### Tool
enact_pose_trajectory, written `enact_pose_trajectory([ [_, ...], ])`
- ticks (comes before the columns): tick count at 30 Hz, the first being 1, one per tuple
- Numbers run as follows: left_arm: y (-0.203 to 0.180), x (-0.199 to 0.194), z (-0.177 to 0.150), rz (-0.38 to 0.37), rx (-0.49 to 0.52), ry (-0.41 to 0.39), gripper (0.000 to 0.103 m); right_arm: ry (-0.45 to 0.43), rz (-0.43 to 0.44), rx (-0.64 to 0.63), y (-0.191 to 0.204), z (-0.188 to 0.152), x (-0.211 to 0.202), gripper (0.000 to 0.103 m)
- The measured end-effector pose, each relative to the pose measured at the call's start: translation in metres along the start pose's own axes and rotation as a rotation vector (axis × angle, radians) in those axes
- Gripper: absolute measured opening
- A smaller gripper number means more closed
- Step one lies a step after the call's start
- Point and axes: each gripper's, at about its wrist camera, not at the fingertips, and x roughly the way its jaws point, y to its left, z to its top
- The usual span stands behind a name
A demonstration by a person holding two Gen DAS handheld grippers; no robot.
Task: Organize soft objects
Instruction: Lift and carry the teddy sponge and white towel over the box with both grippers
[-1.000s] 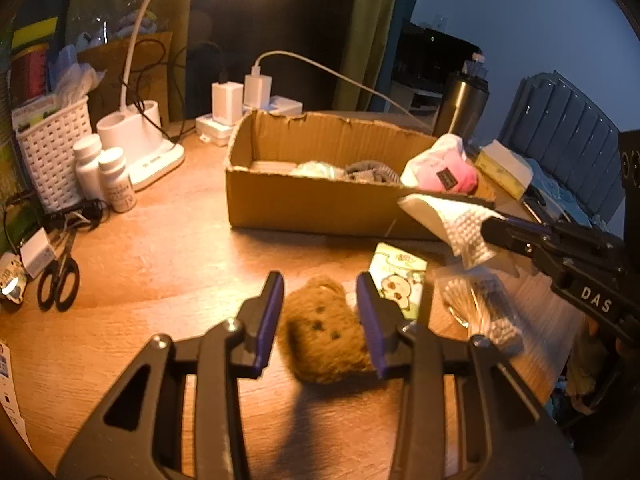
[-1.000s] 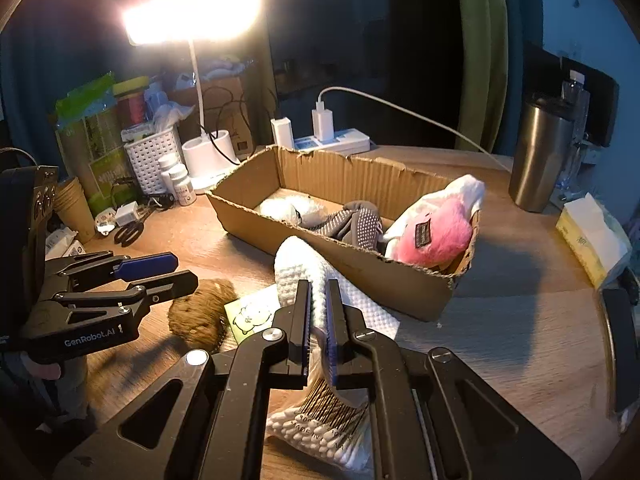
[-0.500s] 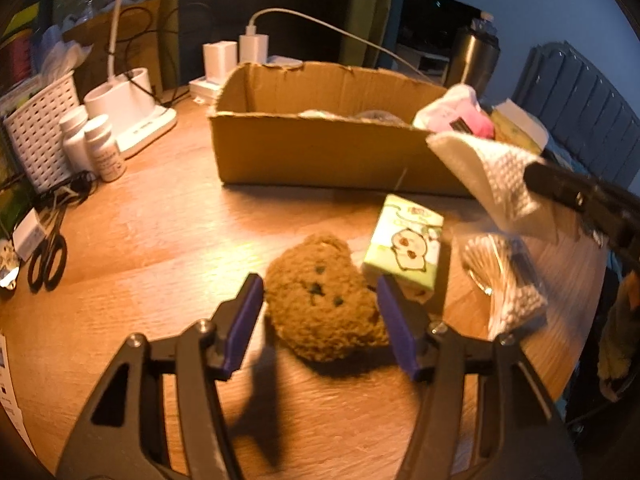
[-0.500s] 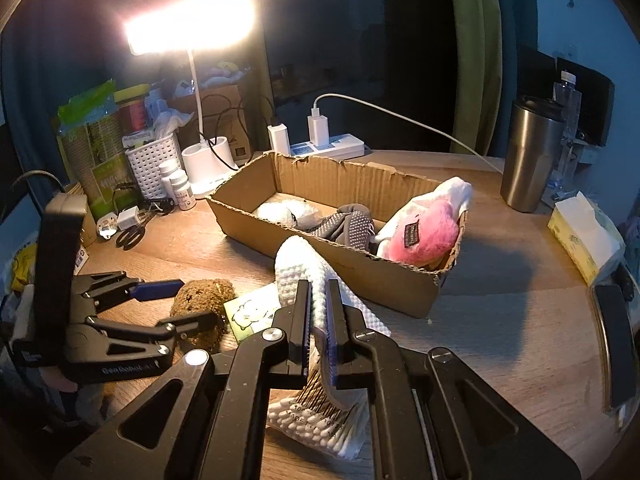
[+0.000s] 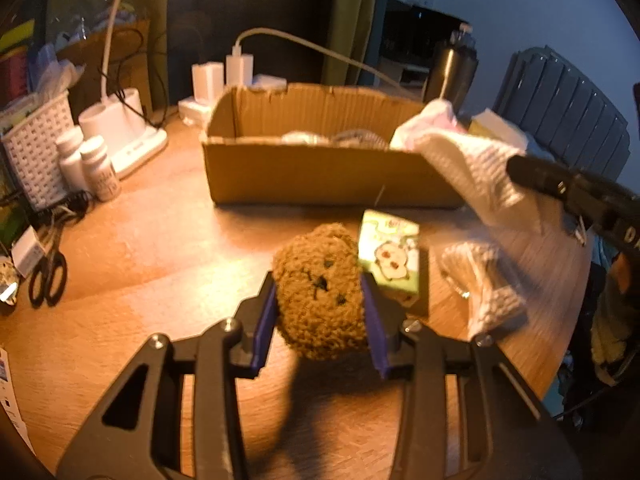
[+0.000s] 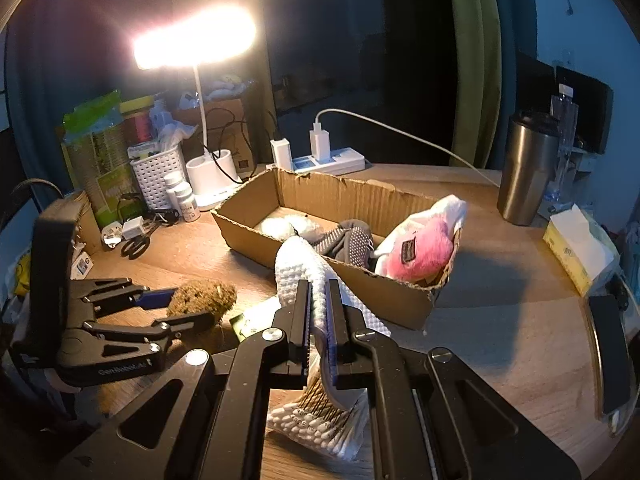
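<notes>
From your left wrist, the left tongs (image 5: 320, 312), angled down at the table (image 5: 160, 240), have just closed onto the brown plush toy (image 5: 320, 296) near the cardboard box (image 5: 320, 176), while from your right wrist the right tongs (image 6: 318, 312) clench the white cloth (image 6: 298, 268) above the cotton-swab pack (image 6: 316, 428).

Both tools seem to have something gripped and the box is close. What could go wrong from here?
1. The left tool, jaws just closed, pinches the brown plush only at its sides; the squashy toy may slip out on lifting.
2. The white cloth in the right tool hangs loose and could drag the cotton swab bag below it.
3. The cardboard box already holds a pink plush; its right end is crowded.
</notes>
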Motion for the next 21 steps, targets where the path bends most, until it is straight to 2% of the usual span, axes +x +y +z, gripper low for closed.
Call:
enact_pose_trajectory([
  [9, 0.008, -0.032, 0.020, -0.006, -0.016, -0.097, 0.041, -0.036, -0.007, -0.017, 0.006, 0.011, -0.014, 0.007],
  [21, 0.013, -0.058, 0.042, -0.015, -0.007, -0.186, 0.041, -0.089, -0.019, -0.038, 0.013, 0.028, -0.029, 0.007],
])
